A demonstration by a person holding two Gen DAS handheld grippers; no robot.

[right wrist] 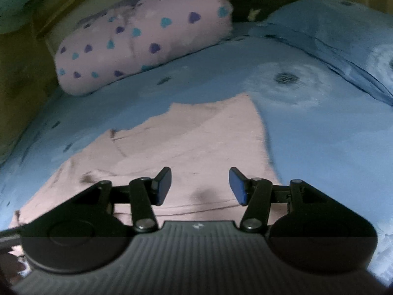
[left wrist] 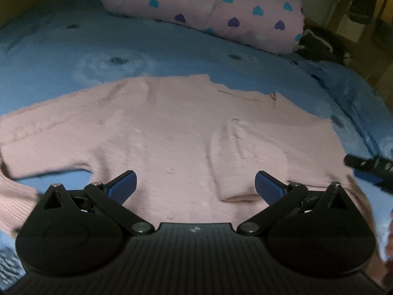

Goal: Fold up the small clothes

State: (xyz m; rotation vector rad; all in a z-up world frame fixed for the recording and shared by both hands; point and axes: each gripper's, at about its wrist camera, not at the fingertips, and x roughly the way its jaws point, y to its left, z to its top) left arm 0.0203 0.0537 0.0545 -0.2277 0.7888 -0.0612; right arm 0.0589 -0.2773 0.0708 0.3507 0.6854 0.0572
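**Two open grippers over a pink sweater on the bed**

The left hand-held gripper (left wrist: 195,186) hangs over the lower part of a pink sweater (left wrist: 167,132), its two blue-padded fingers (left wrist: 122,184) spread wide with nothing between them. The right hand-held gripper (right wrist: 200,186) is also parted and holds nothing, its fingers (right wrist: 163,185) above the sweater (right wrist: 186,147) near one of its edges. In the left wrist view, the right hand-held gripper (left wrist: 368,169) shows as a blurred black and blue shape at the far right, beside the sweater's edge.

The sweater lies spread flat on the bed, body uppermost, with one sleeve reaching out to the left and curling back to a ribbed cuff (left wrist: 14,204) at the lower left of that view. The other sleeve (left wrist: 235,162) is folded in across the body (its end lies just in front of the left gripper's right finger).

Under the sweater is a blue bed sheet (left wrist: 73,56) with pale flower prints and small dark spots. Well beyond the sweater, at the head of the bed, rests a pink pillow (left wrist: 221,12) patterned with purple, teal and white hearts. Dark clothing (left wrist: 316,44) sits just beside the pillow.
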